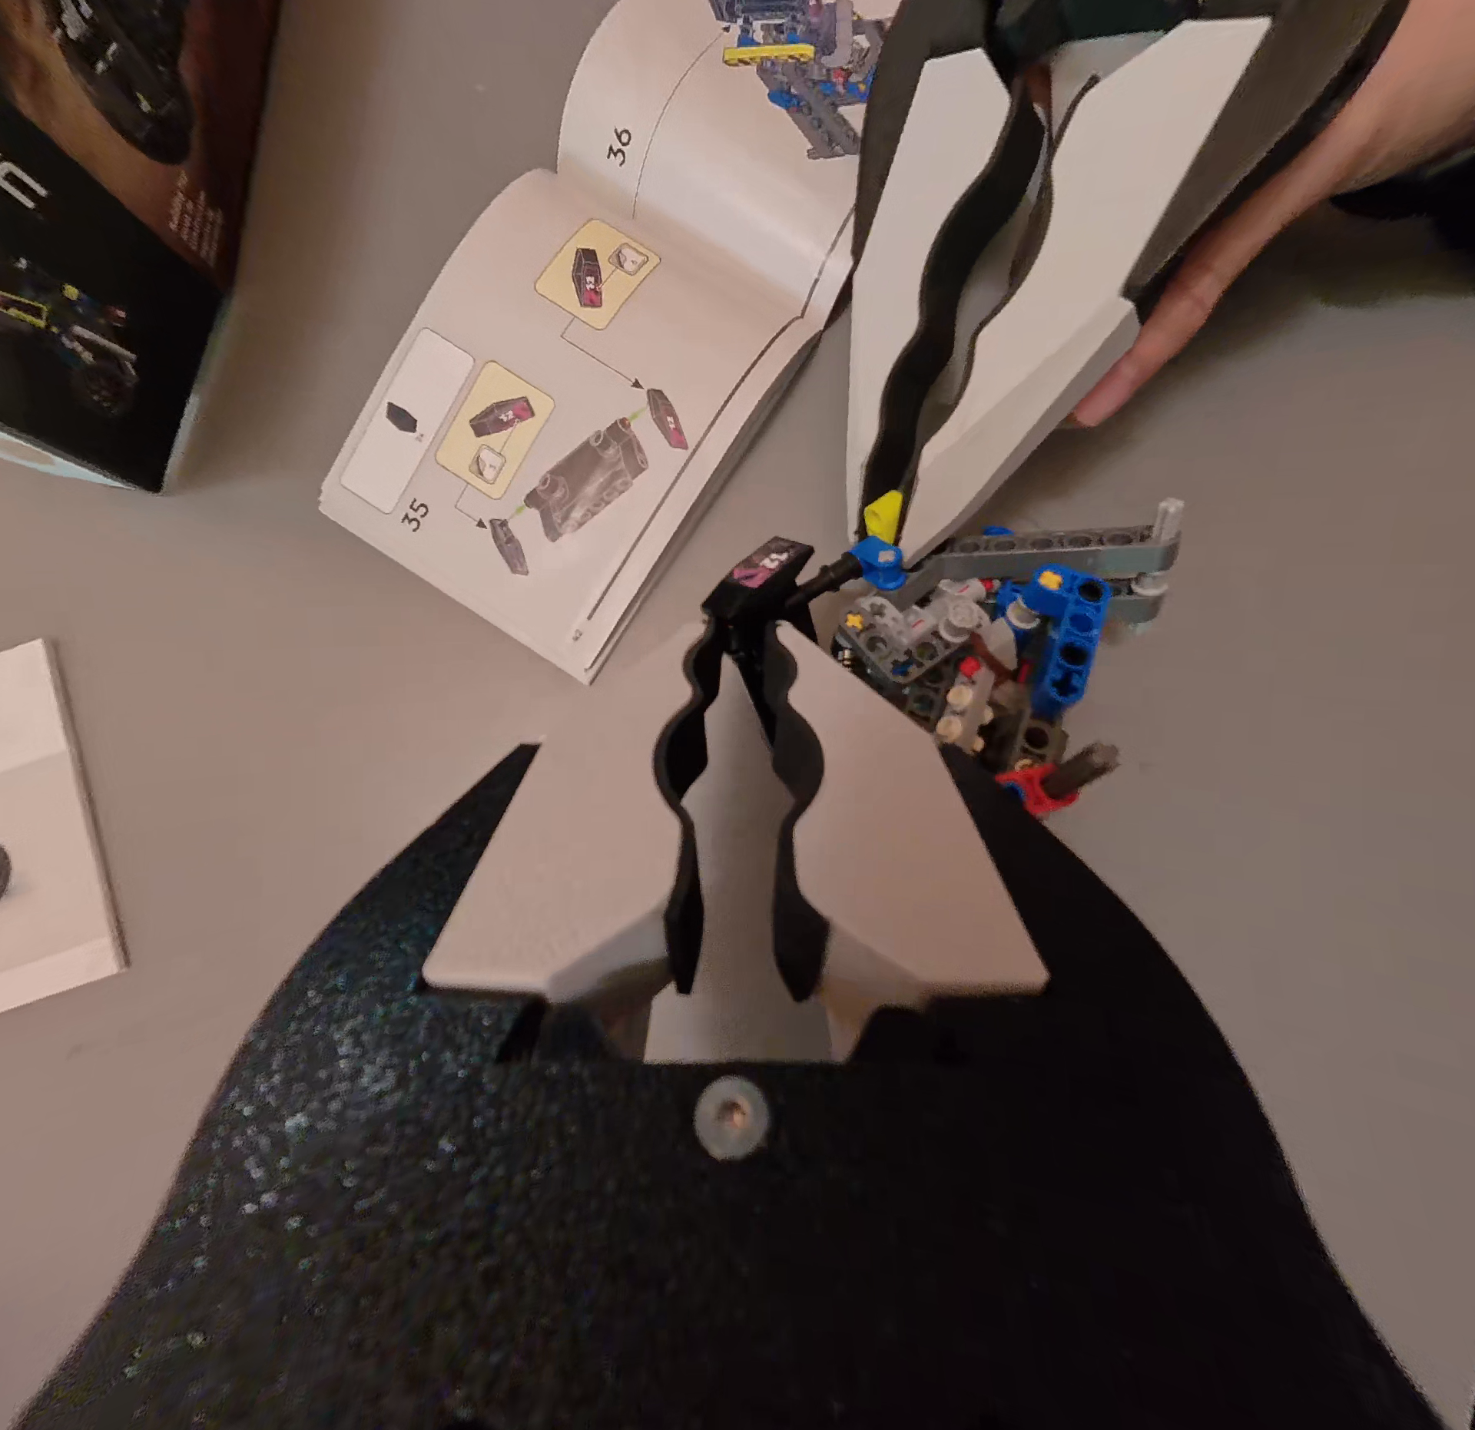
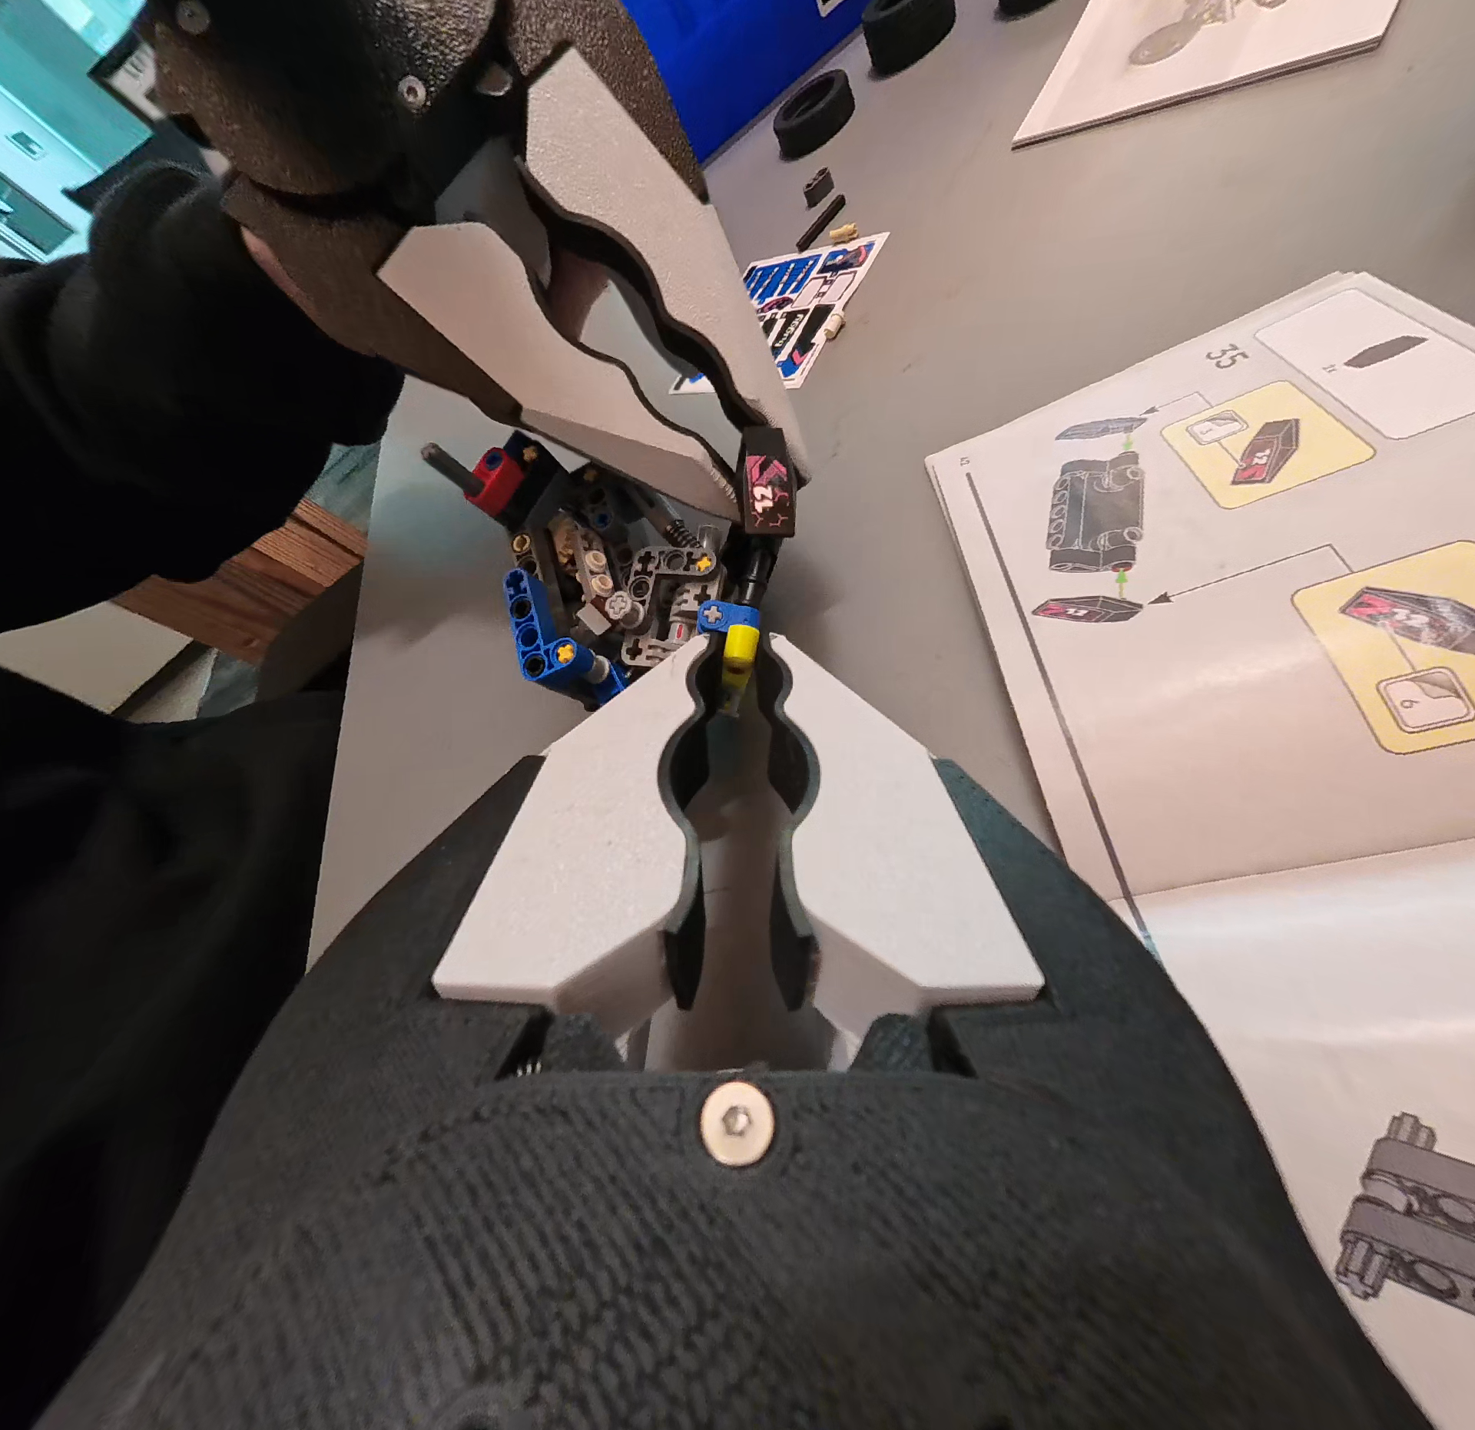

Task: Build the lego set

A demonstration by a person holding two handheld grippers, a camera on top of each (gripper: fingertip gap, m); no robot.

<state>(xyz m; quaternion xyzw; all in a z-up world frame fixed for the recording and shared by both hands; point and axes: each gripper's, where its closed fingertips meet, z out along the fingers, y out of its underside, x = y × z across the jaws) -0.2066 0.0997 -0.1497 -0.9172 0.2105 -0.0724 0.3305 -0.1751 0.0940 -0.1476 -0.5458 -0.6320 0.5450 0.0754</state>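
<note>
My left gripper (image 1: pixel 746 642) pinches a black stickered piece (image 1: pixel 768 574) — my right gripper (image 2: pixel 738 658) clamps a yellow pin (image 2: pixel 738 650) on the brick assembly (image 2: pixel 607 578).

Left claw (image 1: pixel 746 634) and right claw (image 2: pixel 738 658) nearly closed, tips facing.

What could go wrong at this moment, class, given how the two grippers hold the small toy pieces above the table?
1. The left gripper pinches a black stickered piece only at its fingertips; it might twist or slip out.
2. The right gripper grips just a small yellow peg on the blue connector; pushing could pop the joint apart.
3. The brick model lies close below; a dropped piece could vanish into it.
</note>
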